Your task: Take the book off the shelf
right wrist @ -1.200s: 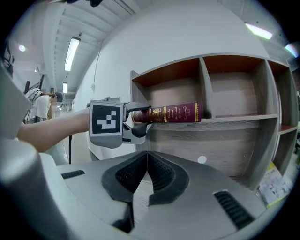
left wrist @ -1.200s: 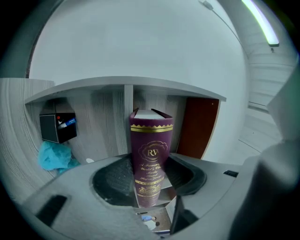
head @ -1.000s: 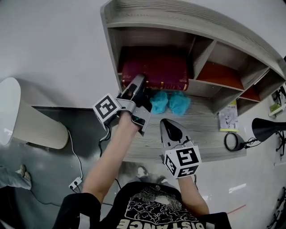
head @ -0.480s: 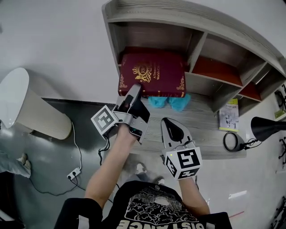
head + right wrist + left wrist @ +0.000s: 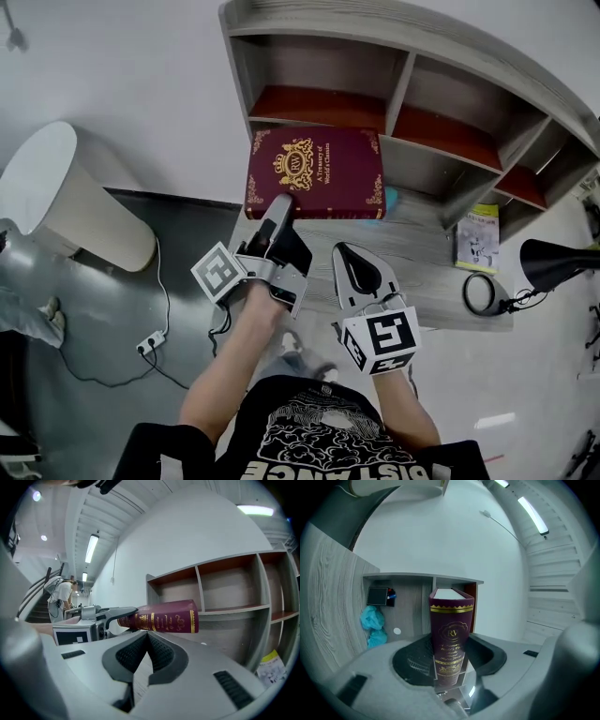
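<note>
The maroon book [image 5: 315, 173] is held flat, cover up, out of the shelf [image 5: 397, 92] and above the desk [image 5: 427, 262], its long axis running left to right, spine toward the person. It is clamped at the spine by the left gripper [image 5: 280, 204]. The right gripper [image 5: 347, 255], closed on nothing, is poised nearby. The red-floored compartments [image 5: 314, 105] behind are seen bare. A booklet [image 5: 476, 239] is propped farther right.

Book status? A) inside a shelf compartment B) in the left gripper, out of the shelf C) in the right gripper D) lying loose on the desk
B: the left gripper is clamped on the book, which is held out in front of the shelf; the right gripper is shut on nothing.
</note>
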`<state>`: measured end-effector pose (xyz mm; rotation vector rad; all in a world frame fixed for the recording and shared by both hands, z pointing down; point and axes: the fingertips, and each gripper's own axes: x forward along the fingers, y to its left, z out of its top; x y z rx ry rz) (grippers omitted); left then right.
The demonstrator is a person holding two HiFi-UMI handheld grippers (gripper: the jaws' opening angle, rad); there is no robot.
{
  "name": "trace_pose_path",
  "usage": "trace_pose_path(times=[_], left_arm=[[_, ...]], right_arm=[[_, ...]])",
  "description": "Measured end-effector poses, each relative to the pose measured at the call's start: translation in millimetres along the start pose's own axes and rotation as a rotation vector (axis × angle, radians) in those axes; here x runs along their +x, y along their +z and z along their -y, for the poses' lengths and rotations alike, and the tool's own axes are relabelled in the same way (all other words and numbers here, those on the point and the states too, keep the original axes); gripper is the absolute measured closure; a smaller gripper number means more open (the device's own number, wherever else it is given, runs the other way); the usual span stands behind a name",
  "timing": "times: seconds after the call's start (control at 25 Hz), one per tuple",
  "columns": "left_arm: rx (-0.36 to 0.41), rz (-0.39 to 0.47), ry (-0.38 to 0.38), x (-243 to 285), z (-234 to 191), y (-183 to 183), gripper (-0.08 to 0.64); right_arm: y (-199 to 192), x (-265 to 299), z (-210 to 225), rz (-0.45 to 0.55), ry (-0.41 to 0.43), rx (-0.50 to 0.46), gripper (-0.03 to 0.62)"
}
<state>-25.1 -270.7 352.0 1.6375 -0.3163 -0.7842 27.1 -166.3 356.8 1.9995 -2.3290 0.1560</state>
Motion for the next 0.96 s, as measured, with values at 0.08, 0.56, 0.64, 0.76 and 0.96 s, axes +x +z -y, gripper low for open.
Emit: trace_pose_path(times=[0.08, 0.56, 0.64, 0.76, 0.96], left_arm=[[0.018, 0.005, -0.013, -19.1, -4.4, -16.6, 0.357], [0.001, 0.035, 0.045, -46.0, -10.0, -41.3, 0.357], [-0.004, 0.036, 0.052, -46.5, -10.3, -41.6, 0.357], [-0.003, 0.038, 0.06, -47.2, -10.6, -41.3, 0.357], [-0.004, 0.036, 0.066, -45.8, -12.0, -41.2, 0.357]], right_arm=[[-10.8, -16.3, -3.4, 0.021, 0.012, -0.008, 0.577], [-3.1, -30.7, -7.7, 0.004, 0.055, -0.008, 0.577], [-2.6, -30.0, -8.5, -0.002, 0.058, -0.006, 0.577], [-2.4, -30.1, -8.1, -0.011, 0.057, -0.005, 0.577], [-1.1, -29.0, -4.9, -0.01, 0.048, -0.006, 0.577]])
